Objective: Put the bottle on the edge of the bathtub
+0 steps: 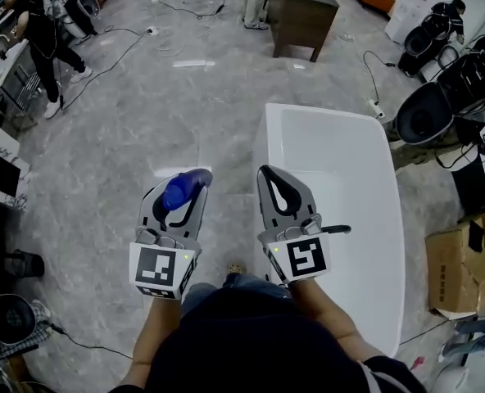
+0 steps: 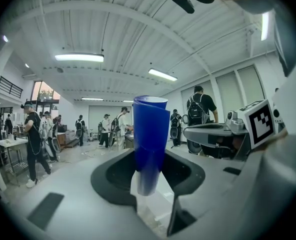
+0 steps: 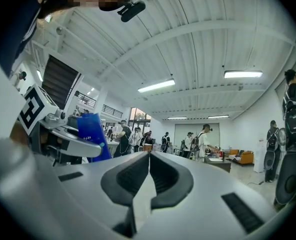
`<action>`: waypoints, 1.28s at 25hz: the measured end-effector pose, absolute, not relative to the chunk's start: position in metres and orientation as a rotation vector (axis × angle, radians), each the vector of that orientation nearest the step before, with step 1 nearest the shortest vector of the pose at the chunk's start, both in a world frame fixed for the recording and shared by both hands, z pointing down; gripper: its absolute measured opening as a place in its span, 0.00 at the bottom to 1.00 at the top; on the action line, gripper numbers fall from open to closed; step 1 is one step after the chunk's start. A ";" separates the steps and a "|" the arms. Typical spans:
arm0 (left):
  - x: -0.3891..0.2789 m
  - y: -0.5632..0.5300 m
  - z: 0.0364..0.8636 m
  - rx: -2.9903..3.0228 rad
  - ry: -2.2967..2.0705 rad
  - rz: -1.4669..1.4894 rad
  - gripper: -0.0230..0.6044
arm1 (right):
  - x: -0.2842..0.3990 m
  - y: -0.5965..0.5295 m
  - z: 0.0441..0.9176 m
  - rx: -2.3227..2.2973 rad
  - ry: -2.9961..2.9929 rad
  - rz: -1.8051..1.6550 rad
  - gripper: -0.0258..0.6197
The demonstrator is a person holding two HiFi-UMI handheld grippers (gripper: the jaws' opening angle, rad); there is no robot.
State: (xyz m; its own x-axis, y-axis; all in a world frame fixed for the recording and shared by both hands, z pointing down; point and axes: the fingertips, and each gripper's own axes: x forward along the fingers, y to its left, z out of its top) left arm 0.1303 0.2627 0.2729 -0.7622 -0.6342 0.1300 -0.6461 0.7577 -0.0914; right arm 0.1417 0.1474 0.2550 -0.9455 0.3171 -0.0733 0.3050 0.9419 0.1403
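Observation:
A blue bottle [image 1: 185, 188] is clamped between the jaws of my left gripper [image 1: 181, 201], held over the grey floor left of the white bathtub [image 1: 263, 142]. In the left gripper view the bottle [image 2: 150, 139] stands up between the jaws of that gripper [image 2: 149, 184], with the right gripper [image 2: 223, 134] beside it. My right gripper [image 1: 269, 177] is shut and empty, its tips over the tub's near-left rim. In the right gripper view its jaws [image 3: 149, 156] meet with nothing between them, and the bottle [image 3: 93, 136] shows at the left.
A brown cabinet [image 1: 302, 19] stands beyond the tub. Black seats and gear [image 1: 427, 113] crowd the right side, with a cardboard box [image 1: 454, 270] lower right. Cables trail on the floor [image 1: 136, 35]. A person [image 1: 50, 43] stands at the far left.

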 end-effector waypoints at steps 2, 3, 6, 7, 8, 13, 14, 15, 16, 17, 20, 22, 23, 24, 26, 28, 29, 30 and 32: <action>0.116 0.258 0.273 1.035 -2.865 0.196 0.31 | 0.127 0.141 0.257 0.493 2.989 0.191 0.08; 0.109 0.255 0.273 1.034 -2.864 0.199 0.31 | 0.119 0.137 0.258 0.491 2.992 0.181 0.08; 0.089 0.250 0.272 1.034 -2.850 0.207 0.31 | 0.100 0.127 0.258 0.470 3.011 0.146 0.08; 0.083 0.251 0.271 1.032 -2.849 0.204 0.31 | 0.094 0.125 0.258 0.459 3.024 0.144 0.08; 0.076 0.252 0.270 1.031 -2.849 0.198 0.31 | 0.089 0.123 0.259 0.443 3.046 0.147 0.08; 0.035 0.255 0.278 1.042 -2.842 0.174 0.31 | 0.058 0.110 0.273 0.370 3.102 0.158 0.08; 0.023 0.257 0.280 1.048 -2.839 0.168 0.31 | 0.050 0.108 0.275 0.344 3.111 0.154 0.08; 0.011 0.258 0.282 1.057 -2.837 0.163 0.31 | 0.040 0.107 0.276 0.322 3.117 0.157 0.08; -0.001 0.259 0.283 1.069 -2.834 0.158 0.31 | 0.029 0.106 0.278 0.308 3.116 0.167 0.08; -0.015 0.260 0.283 1.084 -2.831 0.156 0.31 | 0.017 0.107 0.279 0.298 3.109 0.178 0.08; -0.061 0.264 0.281 1.150 -2.817 0.169 0.31 | -0.024 0.112 0.278 0.244 3.098 0.185 0.08; -0.095 0.267 0.280 1.200 -2.806 0.194 0.31 | -0.055 0.115 0.276 0.196 3.101 0.190 0.08; -0.112 0.267 0.280 1.225 -2.797 0.210 0.31 | -0.069 0.116 0.274 0.168 3.099 0.192 0.08; -0.126 0.267 0.279 1.252 -2.785 0.224 0.31 | -0.081 0.115 0.273 0.137 3.098 0.192 0.08; -0.151 0.261 0.274 1.316 -2.769 0.231 0.31 | -0.100 0.109 0.270 0.068 3.102 0.190 0.08; -0.172 0.252 0.270 1.380 -2.746 0.232 0.31 | -0.115 0.099 0.268 -0.008 3.109 0.189 0.08; -0.182 0.246 0.269 1.415 -2.733 0.229 0.31 | -0.121 0.095 0.269 -0.048 3.113 0.191 0.08; -0.192 0.241 0.268 1.454 -2.719 0.224 0.31 | -0.126 0.090 0.270 -0.091 3.117 0.193 0.08; -0.210 0.233 0.270 1.526 -2.677 0.240 0.31 | -0.133 0.083 0.273 -0.183 3.126 0.193 0.08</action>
